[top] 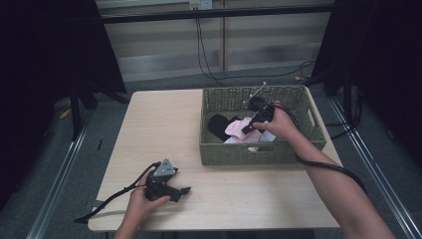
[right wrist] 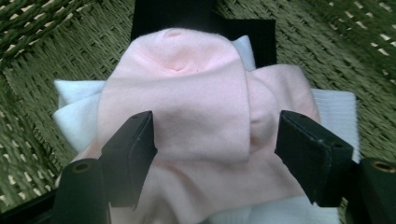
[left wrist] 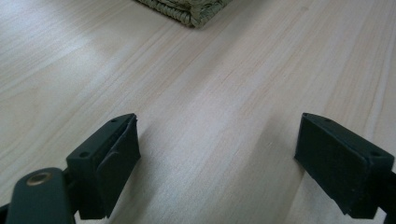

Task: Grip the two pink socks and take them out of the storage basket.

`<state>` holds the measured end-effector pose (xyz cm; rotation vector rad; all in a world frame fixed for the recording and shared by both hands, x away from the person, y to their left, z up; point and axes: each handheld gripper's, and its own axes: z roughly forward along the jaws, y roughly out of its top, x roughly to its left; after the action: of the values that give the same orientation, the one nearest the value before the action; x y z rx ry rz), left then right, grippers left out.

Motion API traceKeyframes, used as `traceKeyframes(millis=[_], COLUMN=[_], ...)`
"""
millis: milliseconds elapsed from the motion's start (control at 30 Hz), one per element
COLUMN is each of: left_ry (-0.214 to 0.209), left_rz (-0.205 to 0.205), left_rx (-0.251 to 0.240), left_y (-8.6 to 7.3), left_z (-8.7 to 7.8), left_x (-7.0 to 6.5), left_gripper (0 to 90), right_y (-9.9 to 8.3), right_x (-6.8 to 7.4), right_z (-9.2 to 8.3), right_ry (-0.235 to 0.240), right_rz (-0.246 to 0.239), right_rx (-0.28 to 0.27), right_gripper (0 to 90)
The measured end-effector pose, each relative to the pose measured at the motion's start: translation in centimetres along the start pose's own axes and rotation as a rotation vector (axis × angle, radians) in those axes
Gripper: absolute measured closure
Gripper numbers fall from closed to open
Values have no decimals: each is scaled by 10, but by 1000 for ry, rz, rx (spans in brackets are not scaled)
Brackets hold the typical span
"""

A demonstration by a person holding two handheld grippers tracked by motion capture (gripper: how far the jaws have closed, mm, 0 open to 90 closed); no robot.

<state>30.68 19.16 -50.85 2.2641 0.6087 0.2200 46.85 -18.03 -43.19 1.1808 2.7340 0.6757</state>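
A woven green basket [top: 214,152] stands on the right half of the wooden table [top: 149,129]. Inside it lie a pink cloth [top: 236,127], a black cloth [top: 218,124] and a white cloth [top: 230,141]. My right gripper [top: 247,129] reaches into the basket, open, jaws on either side of the pink cloth [right wrist: 187,107] just above it. White cloth [right wrist: 336,112] and black cloth [right wrist: 196,16] lie under the pink one. My left gripper [top: 184,191] rests low on the table near the front left, open with bare wood [left wrist: 210,140] between its jaws.
The basket's corner [left wrist: 187,11] sits ahead of the left gripper. A cable [top: 328,167] trails from the right gripper along the forearm; another [top: 114,196] runs off the table's front left. Grey floor and black stands surround the table.
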Motion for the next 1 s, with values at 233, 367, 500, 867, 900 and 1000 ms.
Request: traceKeyframes(millis=[233, 367, 500, 867, 900, 1000], left_ry=[0, 1, 0, -1, 0, 1], left_rz=[0, 0, 0, 0, 0, 0], left_rx=[0, 0, 0, -1, 0, 0], left_y=[0, 0, 0, 0, 0, 0], left_z=[0, 0, 0, 0, 0, 0], left_x=[0, 0, 0, 0, 0, 0], left_gripper=[130, 130, 130, 130, 130, 131], right_y=[-1, -1, 2, 4, 4, 4], right_x=[-7, -7, -7, -7, -6, -6], right_z=[12, 8, -6, -44, -51, -61], right_ry=[69, 82, 100, 123, 126, 131], right_rz=[21, 18, 0, -14, -10, -22], right_rx=[47, 49, 45, 25, 21, 15], right_gripper=[601, 785, 843, 844, 844, 844])
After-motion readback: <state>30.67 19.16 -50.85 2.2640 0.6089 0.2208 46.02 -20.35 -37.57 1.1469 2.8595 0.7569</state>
